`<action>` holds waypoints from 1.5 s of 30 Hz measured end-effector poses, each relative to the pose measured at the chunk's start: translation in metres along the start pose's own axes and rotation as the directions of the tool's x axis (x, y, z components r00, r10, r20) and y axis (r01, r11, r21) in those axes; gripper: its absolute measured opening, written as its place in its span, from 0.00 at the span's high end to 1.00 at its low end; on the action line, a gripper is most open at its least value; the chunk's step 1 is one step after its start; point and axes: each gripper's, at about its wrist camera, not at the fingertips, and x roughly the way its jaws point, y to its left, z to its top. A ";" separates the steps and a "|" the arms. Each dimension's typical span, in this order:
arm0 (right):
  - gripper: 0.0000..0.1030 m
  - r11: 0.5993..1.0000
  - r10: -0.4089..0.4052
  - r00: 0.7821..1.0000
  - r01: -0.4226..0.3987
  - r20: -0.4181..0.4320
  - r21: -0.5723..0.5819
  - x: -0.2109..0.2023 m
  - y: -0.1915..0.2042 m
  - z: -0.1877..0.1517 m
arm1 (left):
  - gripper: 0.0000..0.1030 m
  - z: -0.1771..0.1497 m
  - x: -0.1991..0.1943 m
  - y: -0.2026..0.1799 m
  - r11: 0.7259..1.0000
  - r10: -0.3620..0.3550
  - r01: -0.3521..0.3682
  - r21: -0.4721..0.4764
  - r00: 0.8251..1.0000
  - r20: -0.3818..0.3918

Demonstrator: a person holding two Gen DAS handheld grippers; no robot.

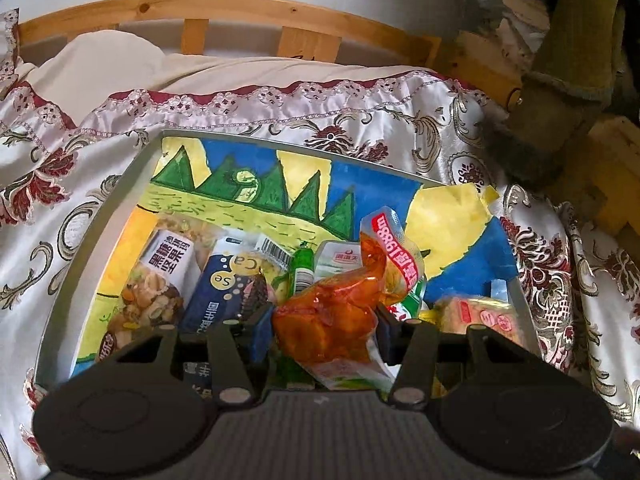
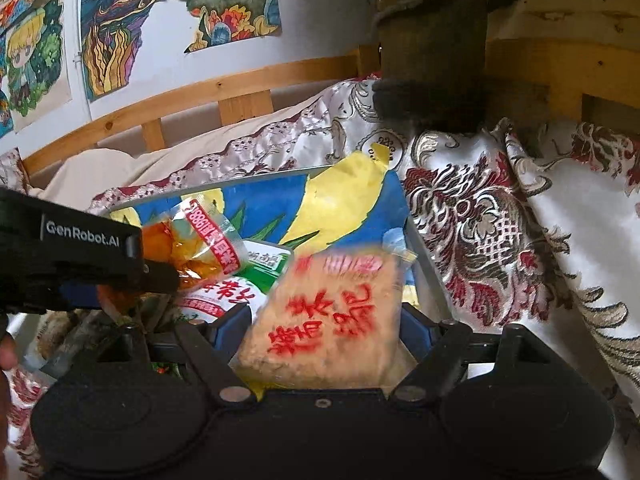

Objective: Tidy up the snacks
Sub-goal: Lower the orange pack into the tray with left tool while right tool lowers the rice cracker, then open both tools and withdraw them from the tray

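A grey-rimmed tray [image 1: 100,224] lined with a painted drawing lies on a bed and holds several snack packets. My left gripper [image 1: 324,320] is shut on a clear packet of orange-red snack [image 1: 332,312], its blue pads pressing both sides, just above the tray's near end. In the right wrist view the same packet [image 2: 192,248] sticks out past the left gripper's fingers [image 2: 160,278]. My right gripper [image 2: 324,320] is shut on a flat beige packet with red characters [image 2: 328,316], over the tray's right side near its rim [image 2: 428,264].
In the tray lie a nut bar packet [image 1: 160,276], a dark blue packet [image 1: 228,292], a green tube [image 1: 304,268] and a white-green packet [image 2: 264,264]. A floral satin bedspread [image 1: 400,132] surrounds the tray. A wooden bed rail [image 1: 240,8] runs behind; wooden furniture [image 1: 600,168] crowds the right.
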 end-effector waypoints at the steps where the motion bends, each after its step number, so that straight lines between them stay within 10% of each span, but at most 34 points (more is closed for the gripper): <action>1: 0.22 1.000 -0.006 1.000 0.006 0.006 -0.006 0.000 0.001 0.000 | 0.45 0.000 0.000 0.000 1.000 0.001 -0.001 -0.001 1.000 0.000; 6: 0.14 1.000 -0.019 0.999 0.018 0.031 0.010 -0.006 -0.001 0.000 | 0.17 -0.001 -0.006 -0.002 1.000 0.021 -0.021 0.008 0.999 0.024; 13: 0.02 0.999 -0.021 0.993 0.017 0.114 0.042 -0.038 -0.003 -0.001 | 0.03 -0.003 -0.036 -0.002 1.000 0.021 -0.020 -0.009 0.996 0.082; 33: 0.01 0.992 -0.121 0.954 0.105 0.275 0.072 -0.220 0.001 -0.013 | 0.00 -0.072 -0.187 0.049 0.999 0.037 -0.032 -0.030 0.982 0.186; 45: 0.01 0.998 -0.057 0.977 0.057 0.206 0.006 -0.298 0.022 -0.057 | 0.00 -0.131 -0.265 0.057 0.999 0.027 -0.034 0.024 0.967 0.254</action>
